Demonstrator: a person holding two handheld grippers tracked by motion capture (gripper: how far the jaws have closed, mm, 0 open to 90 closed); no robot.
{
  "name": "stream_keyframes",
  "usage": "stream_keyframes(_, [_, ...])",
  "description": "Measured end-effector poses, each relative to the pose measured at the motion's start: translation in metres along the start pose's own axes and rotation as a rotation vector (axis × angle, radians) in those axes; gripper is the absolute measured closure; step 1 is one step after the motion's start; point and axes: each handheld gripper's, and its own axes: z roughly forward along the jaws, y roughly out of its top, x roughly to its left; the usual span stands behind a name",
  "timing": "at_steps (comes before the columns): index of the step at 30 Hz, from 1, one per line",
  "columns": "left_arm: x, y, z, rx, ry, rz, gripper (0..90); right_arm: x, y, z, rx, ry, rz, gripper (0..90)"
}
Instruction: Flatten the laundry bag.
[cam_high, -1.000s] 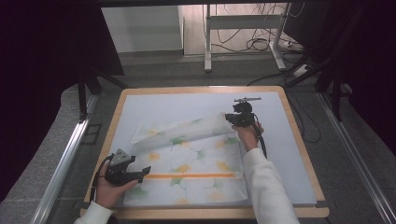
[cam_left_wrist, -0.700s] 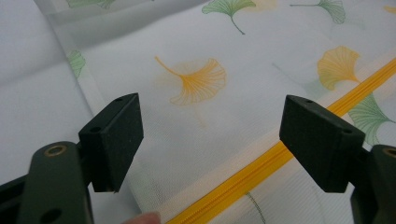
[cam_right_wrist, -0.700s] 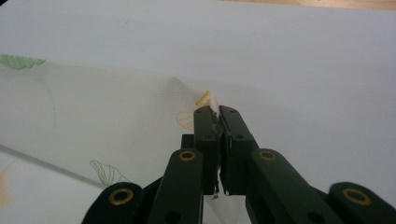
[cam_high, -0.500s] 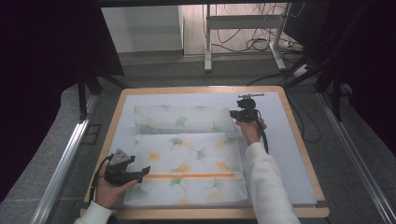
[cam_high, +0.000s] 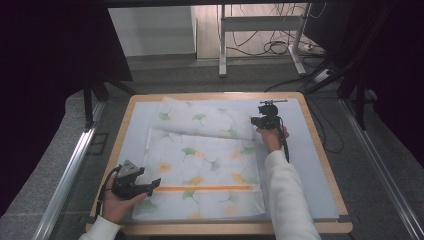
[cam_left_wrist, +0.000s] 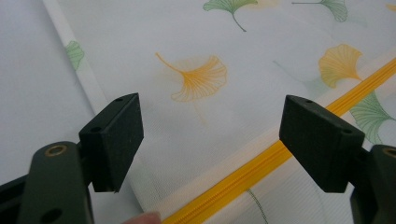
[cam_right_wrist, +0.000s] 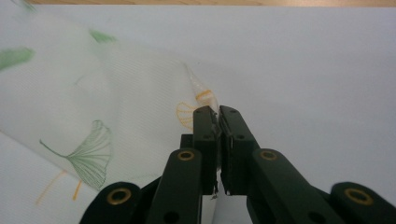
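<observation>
Since a second ago the right claw (cam_high: 256, 121) has carried its corner of the one cloth (cam_high: 200, 170) away from the person and outward, so the lifted far part has unrolled into a flap lying toward the far edge of the surface (cam_high: 320, 165); the left claw (cam_high: 156, 184) has not shifted.

Two claws are at work, one in each hand. At the left, the left claw sits at the near left corner of the cloth, its two jaws spread wide with nothing gripped between them. In the left gripper view the cloth's left hem runs just inside the left jaw, and the single orange zipper (cam_left_wrist: 261, 172) crosses the gap between the jaws and runs off past the right jaw. One orange ginkgo leaf (cam_left_wrist: 198, 79) is printed straight ahead of the gap. A fingertip (cam_left_wrist: 142, 218) shows at the bottom edge, beside the left jaw.

The cloth is white, printed with green and orange leaves, and lies flat across the middle of the pale mat, with the zipper stripe near the person's edge.

At the right, the right claw (cam_right_wrist: 218, 114) is pressed closed on the far right corner of the cloth. In the right gripper view the pinched corner pokes up just beyond the tips, and the fabric (cam_right_wrist: 93, 107) spreads away to the left of the jaws, while bare mat lies to their right.
</observation>
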Motion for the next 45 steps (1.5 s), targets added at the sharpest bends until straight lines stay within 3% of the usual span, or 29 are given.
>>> stream_keyframes(2, [0.000,0.000,0.000,-0.001,0.001,-0.001,21.3,-0.002,0.001,0.001,-0.007,0.002,0.002,80.1])
stream_keyframes(3, [0.000,0.000,0.000,-0.002,0.002,-0.002,21.3,-0.002,0.001,0.001,-0.010,0.000,0.001,73.0])
stream_keyframes(6, [0.000,0.000,-0.001,-0.004,0.002,-0.003,21.3,-0.002,0.002,-0.001,-0.033,-0.058,-0.011,55.1])
stream_keyframes(12, [-0.001,0.000,-0.001,-0.005,0.000,0.001,21.3,0.002,0.002,-0.017,-0.098,-0.060,-0.030,51.9])
stream_keyframes(15, [-0.001,0.000,0.000,-0.005,0.001,0.001,21.3,0.010,0.001,-0.026,-0.098,-0.002,-0.071,56.3])
stream_keyframes(19, [-0.002,0.001,0.000,-0.004,0.002,0.004,21.3,0.027,-0.001,-0.034,-0.089,0.074,-0.154,70.5])
stream_keyframes(23, [-0.003,0.001,0.000,-0.003,0.001,0.005,21.3,0.042,-0.006,-0.030,-0.010,0.158,-0.225,87.3])
stream_keyframes(25, [-0.003,0.001,0.000,-0.002,0.002,0.005,21.3,0.050,-0.009,-0.022,0.044,0.174,-0.266,89.1])
stream_keyframes(28, [-0.002,0.001,-0.001,-0.003,0.003,0.005,21.3,0.059,-0.012,-0.011,0.072,0.187,-0.293,89.2])
stream_keyframes(33, [-0.002,0.001,-0.001,-0.004,0.002,0.005,21.4,0.064,-0.011,0.008,0.095,0.182,-0.291,89.2])
stream_keyframes(36, [-0.002,0.001,0.000,-0.002,0.000,0.005,21.4,0.062,-0.007,0.017,0.097,0.151,-0.279,89.2])
stream_keyframes(40, [-0.001,0.001,-0.001,-0.004,0.000,0.004,21.4,0.054,-0.003,0.032,0.103,0.103,-0.236,89.2])
stream_keyframes(45, [-0.001,0.000,-0.001,-0.006,-0.002,0.003,21.4,0.044,0.000,0.042,0.057,0.045,-0.167,89.2])
